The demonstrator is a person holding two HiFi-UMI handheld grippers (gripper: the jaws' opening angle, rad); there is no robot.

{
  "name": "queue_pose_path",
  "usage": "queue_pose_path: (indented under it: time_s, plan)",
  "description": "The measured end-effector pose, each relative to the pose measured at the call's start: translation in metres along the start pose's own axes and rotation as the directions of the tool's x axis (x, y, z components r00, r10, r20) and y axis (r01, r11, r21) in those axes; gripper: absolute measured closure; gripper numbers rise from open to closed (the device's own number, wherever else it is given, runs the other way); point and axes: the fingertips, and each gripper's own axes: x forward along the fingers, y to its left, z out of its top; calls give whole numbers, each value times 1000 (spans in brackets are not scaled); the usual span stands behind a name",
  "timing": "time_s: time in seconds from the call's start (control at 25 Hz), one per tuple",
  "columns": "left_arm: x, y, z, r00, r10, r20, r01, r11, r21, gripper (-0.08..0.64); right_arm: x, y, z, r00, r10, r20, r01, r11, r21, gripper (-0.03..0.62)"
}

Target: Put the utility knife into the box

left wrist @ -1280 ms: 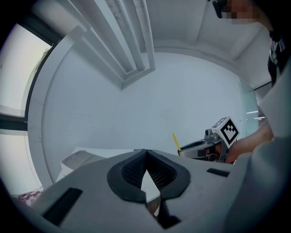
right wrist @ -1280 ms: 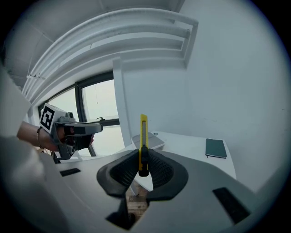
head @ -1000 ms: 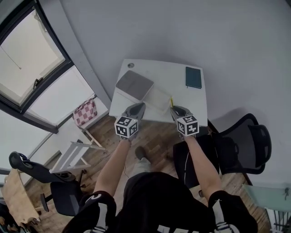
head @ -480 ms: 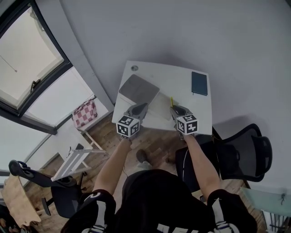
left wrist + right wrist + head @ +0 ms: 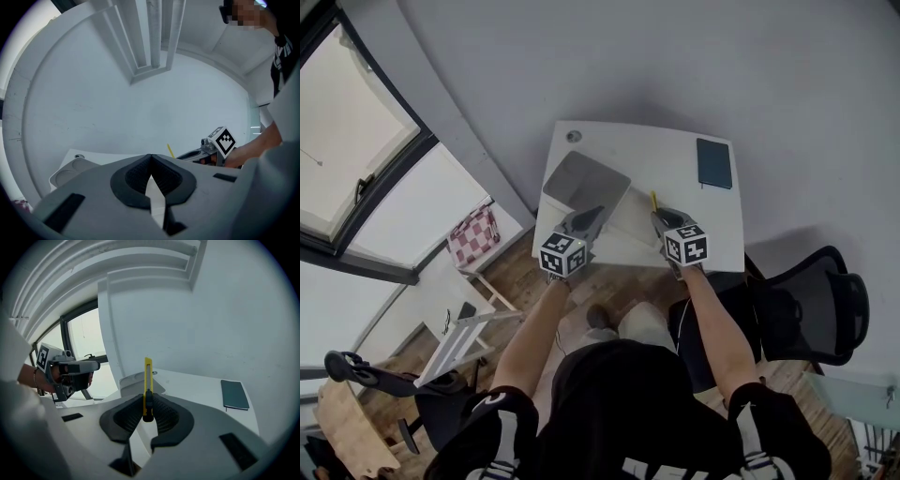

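A yellow utility knife (image 5: 148,379) stands upright, clamped between the pads of my right gripper (image 5: 148,405). In the head view it pokes out ahead of the right gripper (image 5: 657,217) as a thin yellow strip (image 5: 653,202) over the white table (image 5: 670,173). A pale shallow box (image 5: 626,217) lies just left of the knife, with a grey lid-like slab (image 5: 586,182) beside it. My left gripper (image 5: 588,218) hovers over the box's near left corner. In its own view the left gripper (image 5: 151,161) has its pad tips touching, with nothing between them.
A dark green notebook (image 5: 713,162) lies at the table's far right corner, also seen from the right gripper as a notebook (image 5: 235,394). A black office chair (image 5: 820,309) stands right of the person. A window and a small stool (image 5: 476,234) are on the left.
Both grippers have edged a little farther over the table's near edge. The knife stays gripped in the right gripper; the left stays shut.
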Motion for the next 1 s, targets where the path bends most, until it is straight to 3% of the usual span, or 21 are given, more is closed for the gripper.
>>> queue_pose_path:
  time_s: [0.56,1.0]
  plan:
    - [31,24,-16,999,-1,-50,0,1000,-8,535,56,-20,-32,995,16,-103,-13,999,30,517]
    - [60,52,-33,995,12,-100,-16,999,-35,535,111,-32,-68,972,54,-229,-38,997,71,517]
